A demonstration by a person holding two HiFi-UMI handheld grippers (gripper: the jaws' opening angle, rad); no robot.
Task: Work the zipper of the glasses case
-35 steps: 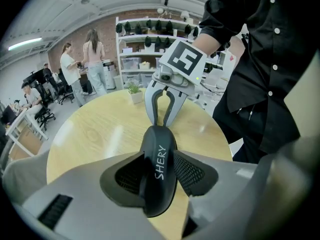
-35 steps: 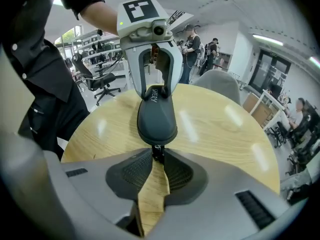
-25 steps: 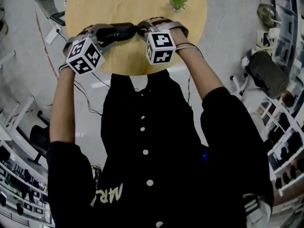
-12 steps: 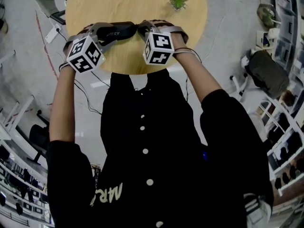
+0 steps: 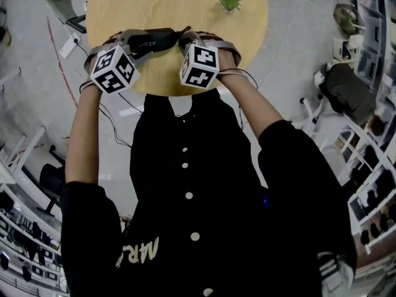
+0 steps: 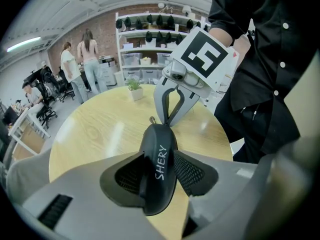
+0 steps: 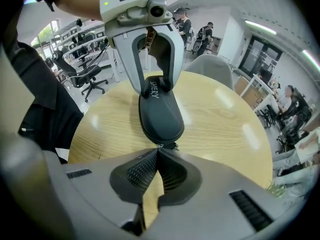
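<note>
A black glasses case (image 5: 162, 39) marked "SHERY" lies across the near part of the round wooden table (image 5: 185, 11). My left gripper (image 5: 140, 46) is shut on the case's left half; its pads press both sides of the case (image 6: 159, 169). My right gripper (image 5: 184, 39) sits at the case's right end with its jaws shut. In the right gripper view its tips (image 7: 158, 151) meet on the small metal zipper pull (image 7: 161, 145) at the near end of the case (image 7: 160, 111). The left gripper (image 7: 152, 86) straddles the far end there.
A small potted plant (image 5: 230, 2) stands at the table's far right. The table's front edge runs just under both grippers, against the person's black shirt. Cables, chairs and shelves ring the table; people stand by shelves in the background (image 6: 85, 64).
My right gripper's jaws have closed at the case's right end, and its marker cube has shifted left and tilted toward the case. The left gripper and the case have stayed put.
</note>
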